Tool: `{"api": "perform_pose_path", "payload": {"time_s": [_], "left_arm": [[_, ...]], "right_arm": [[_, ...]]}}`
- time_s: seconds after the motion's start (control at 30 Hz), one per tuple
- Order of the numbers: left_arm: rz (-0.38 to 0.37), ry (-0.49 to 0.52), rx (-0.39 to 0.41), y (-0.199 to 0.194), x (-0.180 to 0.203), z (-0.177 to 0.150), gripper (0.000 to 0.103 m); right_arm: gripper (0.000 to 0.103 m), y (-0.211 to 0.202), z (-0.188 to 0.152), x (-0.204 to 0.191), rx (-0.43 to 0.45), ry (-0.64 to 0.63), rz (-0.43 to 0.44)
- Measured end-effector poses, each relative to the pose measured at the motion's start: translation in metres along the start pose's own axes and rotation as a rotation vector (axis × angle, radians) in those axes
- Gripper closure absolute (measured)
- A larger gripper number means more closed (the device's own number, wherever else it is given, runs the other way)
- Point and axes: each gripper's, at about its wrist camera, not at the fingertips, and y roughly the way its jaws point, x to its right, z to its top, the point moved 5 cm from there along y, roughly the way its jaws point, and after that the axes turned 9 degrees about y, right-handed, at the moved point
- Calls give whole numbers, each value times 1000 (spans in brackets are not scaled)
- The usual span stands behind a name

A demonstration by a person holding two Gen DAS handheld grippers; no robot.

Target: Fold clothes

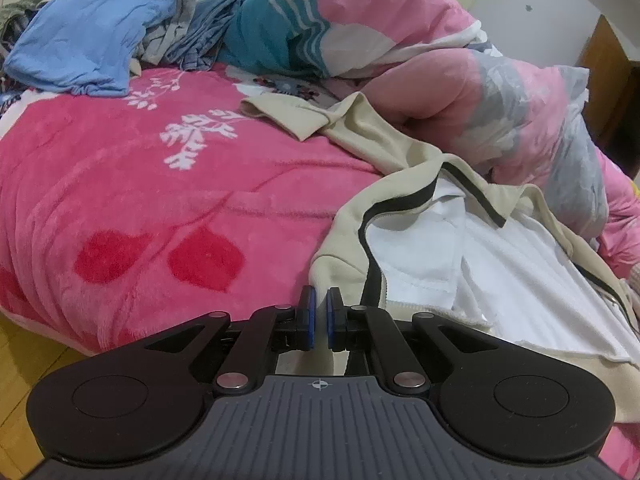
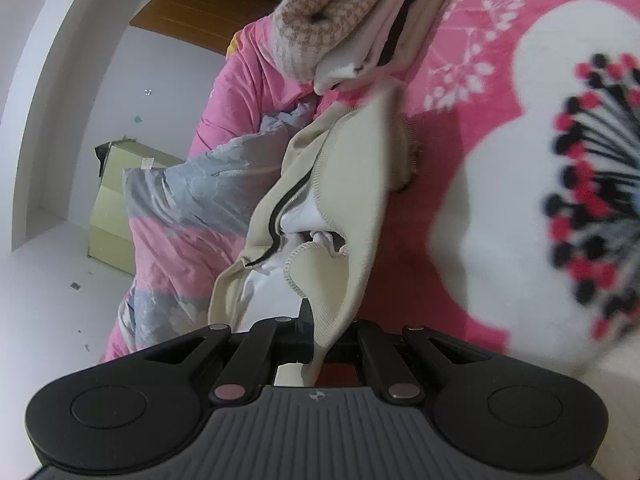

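The cream zip-up jacket with white lining (image 1: 404,216) lay rumpled on the pink fleece bed blanket (image 1: 160,184). The right tool (image 2: 320,320) pinched its hem; the left tool (image 1: 320,312) was nearly closed, empty. Best lift evenly, keeping the hem taut.

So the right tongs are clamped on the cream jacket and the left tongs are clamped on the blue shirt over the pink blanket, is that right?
Not quite. The left tongs grip nothing: the left wrist view shows their blue pads nearly together with nothing between them, and the blue shirt lies far off in the pile. The right tongs are clamped on the cream jacket over the pink blanket.
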Motion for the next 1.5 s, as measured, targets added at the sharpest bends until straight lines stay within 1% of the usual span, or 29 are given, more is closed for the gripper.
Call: {"api": "perform_pose_path", "payload": {"time_s": [0.1, 0.2, 0.27, 0.33, 0.4, 0.47, 0.53, 0.57, 0.6, 0.67, 0.77, 0.8, 0.87, 0.93, 0.97, 1.1, 1.17, 1.2, 1.23, 1.27, 1.3, 1.33, 1.37, 1.5], "left_arm": [[-5, 4, 3, 0, 0, 3, 99], [-37, -24, -32, 0, -3, 0, 98], [-61, -46, -59, 0, -5, -2, 95], [-85, -68, -87, 0, -7, -4, 85], [-108, -86, -117, 0, -8, -7, 56], [-126, -69, -127, -4, -3, -14, 51], [-136, -42, -134, -7, 3, -20, 40], [-132, -24, -140, -7, 6, -24, 29], [-129, -5, -146, -6, 10, -27, 25], [-115, 34, -152, -4, 17, -33, 22], [-71, 104, -142, 0, 31, -38, 10], [-55, 127, -140, 2, 35, -39, 8], [-18, 168, -141, 2, 42, -42, 7], [-5, 138, -126, 1, 40, -43, 8], [-2, 114, -116, 0, 38, -42, 11], [16, 28, -78, -3, 31, -41, 35], [35, 20, -63, -5, 29, -41, 41], [47, 31, -55, -6, 29, -42, 50], [59, 36, -47, -7, 29, -42, 55], [70, 37, -38, -8, 28, -41, 66], [76, 35, -30, -10, 26, -40, 83], [71, 28, -22, -14, 24, -37, 94], [62, 22, -9, -20, 24, -33, 96], [32, 3, 45, -51, 23, -11, 97]], "right_arm": [[102, -3, -9, 11, -20, 37, -9], [102, 2, -14, 25, -46, 68, -21], [100, 4, -14, 31, -68, 104, -5], [98, 3, -13, 31, -87, 107, 8], [89, 3, -15, 28, -107, 75, 2], [89, 2, -17, 28, -121, 64, -3], [88, 2, -19, 28, -128, 61, -4], [88, 2, -20, 29, -129, 62, -3], [88, 2, -20, 29, -131, 64, -1], [88, 2, -20, 30, -133, 65, -2], [87, 1, -21, 31, -135, 74, -1], [87, 1, -22, 32, -136, 77, 0], [87, 0, -23, 33, -138, 85, 2], [86, 0, -25, 34, -140, 92, 4], [86, -1, -25, 34, -141, 96, 6], [86, 0, -26, 35, -141, 97, 6], [86, 0, -26, 34, -143, 99, 7], [86, 0, -26, 34, -144, 101, 8], [86, -1, -26, 34, -145, 103, 10], [86, -1, -26, 35, -145, 105, 11], [86, -2, -26, 35, -145, 107, 13], [86, -2, -26, 35, -146, 108, 13], [86, -2, -26, 35, -146, 108, 13], [85, -3, -25, 36, -145, 107, 15]]}}
